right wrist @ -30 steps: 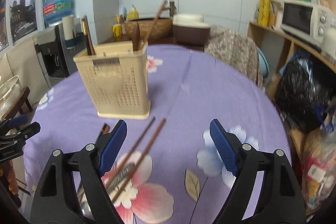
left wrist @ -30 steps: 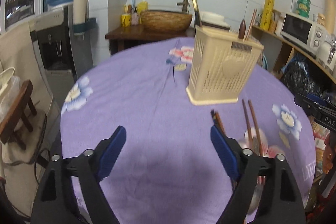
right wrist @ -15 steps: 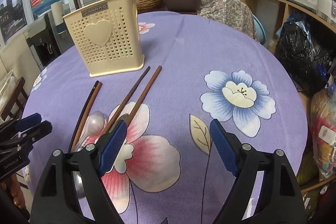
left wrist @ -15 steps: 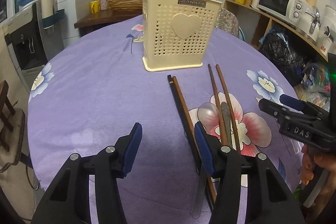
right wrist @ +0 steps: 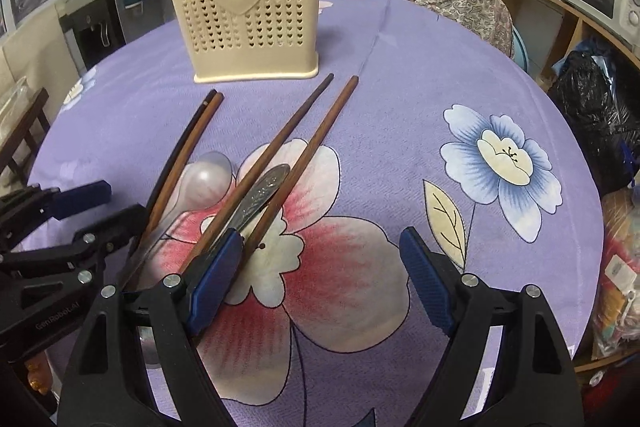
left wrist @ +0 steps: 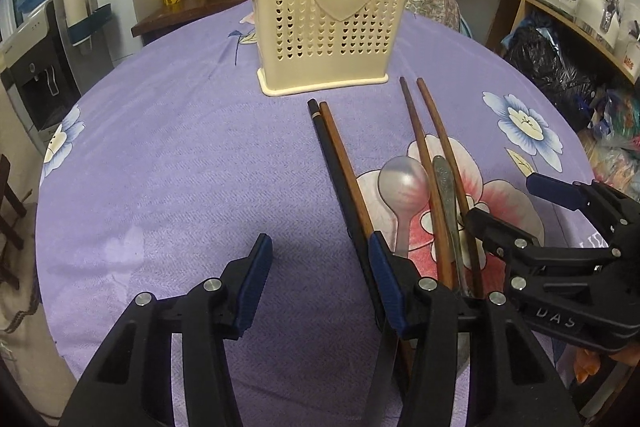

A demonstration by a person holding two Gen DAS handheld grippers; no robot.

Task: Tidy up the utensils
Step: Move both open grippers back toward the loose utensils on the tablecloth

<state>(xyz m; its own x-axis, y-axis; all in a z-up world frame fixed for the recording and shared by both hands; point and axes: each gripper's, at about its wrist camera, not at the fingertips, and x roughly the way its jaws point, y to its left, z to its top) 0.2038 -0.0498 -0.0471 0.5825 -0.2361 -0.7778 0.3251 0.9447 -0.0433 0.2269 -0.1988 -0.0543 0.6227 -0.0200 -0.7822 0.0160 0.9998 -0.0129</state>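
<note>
Wooden chopsticks (right wrist: 288, 163), two pairs, lay with a metal spoon (right wrist: 256, 199) and pale spoon (left wrist: 402, 187) on the purple cloth (left wrist: 180, 167) before the cream holder (left wrist: 328, 7). You would have done best taking one pair near mid-length. Your left gripper (left wrist: 320, 291) and right gripper (right wrist: 320, 281) hovered low, both open, empty.

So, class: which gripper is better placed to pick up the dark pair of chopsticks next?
Probably the left gripper: its open fingers sit right beside the dark pair of chopsticks. The right gripper is open nearer the brown pair.
</note>
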